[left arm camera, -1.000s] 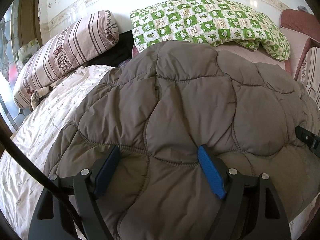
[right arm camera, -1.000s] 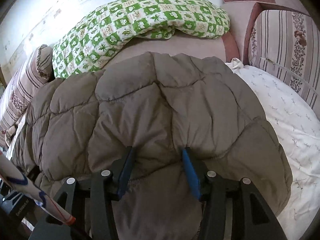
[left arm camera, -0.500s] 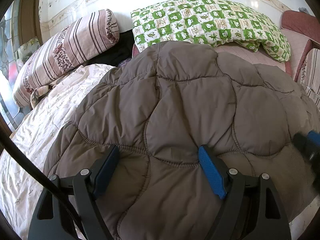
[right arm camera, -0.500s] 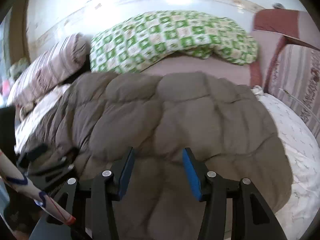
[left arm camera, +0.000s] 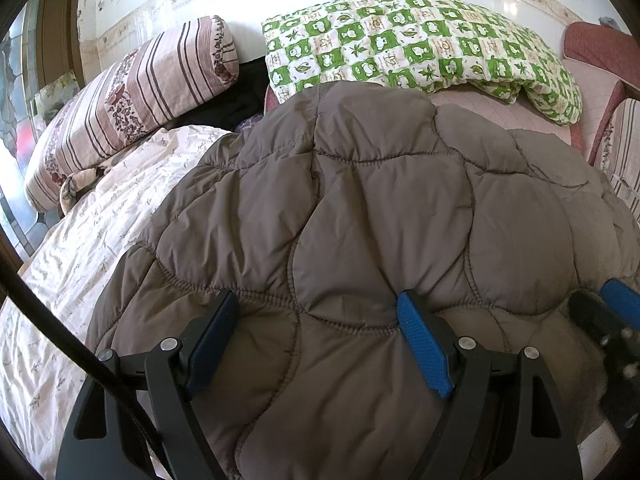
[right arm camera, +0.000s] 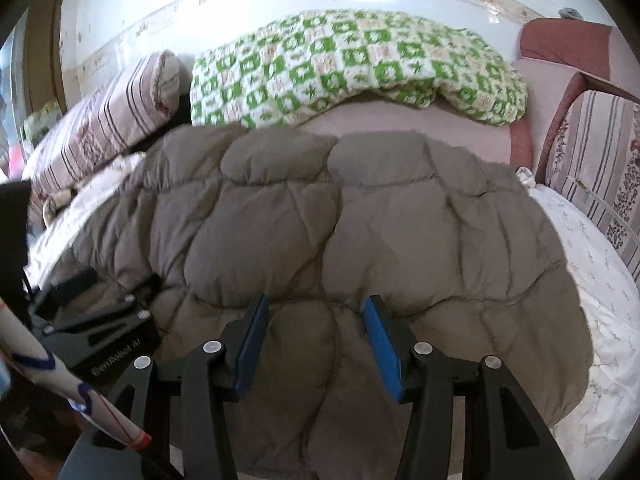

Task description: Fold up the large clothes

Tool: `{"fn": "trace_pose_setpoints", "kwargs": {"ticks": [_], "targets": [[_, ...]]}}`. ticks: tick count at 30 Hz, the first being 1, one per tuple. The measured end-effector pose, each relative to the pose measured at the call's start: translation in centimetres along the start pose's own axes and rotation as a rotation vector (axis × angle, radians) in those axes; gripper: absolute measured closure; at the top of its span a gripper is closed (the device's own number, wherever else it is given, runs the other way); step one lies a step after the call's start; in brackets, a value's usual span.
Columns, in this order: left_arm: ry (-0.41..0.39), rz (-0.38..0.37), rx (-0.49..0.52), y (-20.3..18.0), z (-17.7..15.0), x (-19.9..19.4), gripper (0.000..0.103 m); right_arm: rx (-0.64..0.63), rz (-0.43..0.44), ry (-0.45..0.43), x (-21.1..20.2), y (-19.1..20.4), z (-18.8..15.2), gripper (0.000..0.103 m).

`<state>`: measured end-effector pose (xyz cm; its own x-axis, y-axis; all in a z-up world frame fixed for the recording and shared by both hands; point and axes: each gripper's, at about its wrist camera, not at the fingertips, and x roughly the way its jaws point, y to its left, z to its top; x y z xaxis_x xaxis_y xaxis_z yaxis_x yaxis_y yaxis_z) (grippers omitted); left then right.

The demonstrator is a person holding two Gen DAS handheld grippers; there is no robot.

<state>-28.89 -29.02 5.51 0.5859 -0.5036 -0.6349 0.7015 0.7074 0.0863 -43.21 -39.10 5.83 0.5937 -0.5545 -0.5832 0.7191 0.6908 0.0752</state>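
A large brown quilted padded garment (left arm camera: 360, 220) lies spread over the bed, also in the right wrist view (right arm camera: 340, 232). My left gripper (left arm camera: 318, 320) is open, its blue pads wide apart over the garment's near edge, empty. My right gripper (right arm camera: 316, 320) is open over the near edge too, with a narrower gap and nothing held. The right gripper shows blurred at the right edge of the left wrist view (left arm camera: 608, 332). The left gripper's black body shows at the left of the right wrist view (right arm camera: 92, 320).
A green-and-white checked quilt (left arm camera: 420, 44) lies at the back by the wall. A striped bolster (left arm camera: 128, 92) lies at the back left, a striped cushion (right arm camera: 600, 168) at the right. A white floral sheet (left arm camera: 80, 248) covers the bed. A black cable (left arm camera: 60, 332) crosses the left.
My right gripper swung left and pulled back, so the left gripper now shows in its view. The left gripper stayed still. The garment has not visibly moved.
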Motion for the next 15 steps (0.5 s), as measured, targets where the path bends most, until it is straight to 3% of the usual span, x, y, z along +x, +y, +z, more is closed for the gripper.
{"fn": "trace_pose_setpoints", "kwargs": {"ticks": [4,7,10,15], "targets": [[0.024,-0.026,-0.028,0.5,0.7,-0.7,0.022,0.037,-0.020,-0.035,-1.3,-1.3,0.8,0.048],[0.029,-0.062,-0.091,2.2,1.6,-1.9,0.022,0.141,-0.042,-0.048,-2.6,-4.3,1.8,0.049],[0.038,-0.043,-0.153,4.7,2.2,-2.7,0.022,0.247,-0.075,-0.042,-3.8,-7.8,1.9,0.048],[0.163,-0.060,-0.312,11.5,1.8,-2.2,0.022,0.385,-0.131,0.003,-5.6,-13.5,0.9,0.047]]}}
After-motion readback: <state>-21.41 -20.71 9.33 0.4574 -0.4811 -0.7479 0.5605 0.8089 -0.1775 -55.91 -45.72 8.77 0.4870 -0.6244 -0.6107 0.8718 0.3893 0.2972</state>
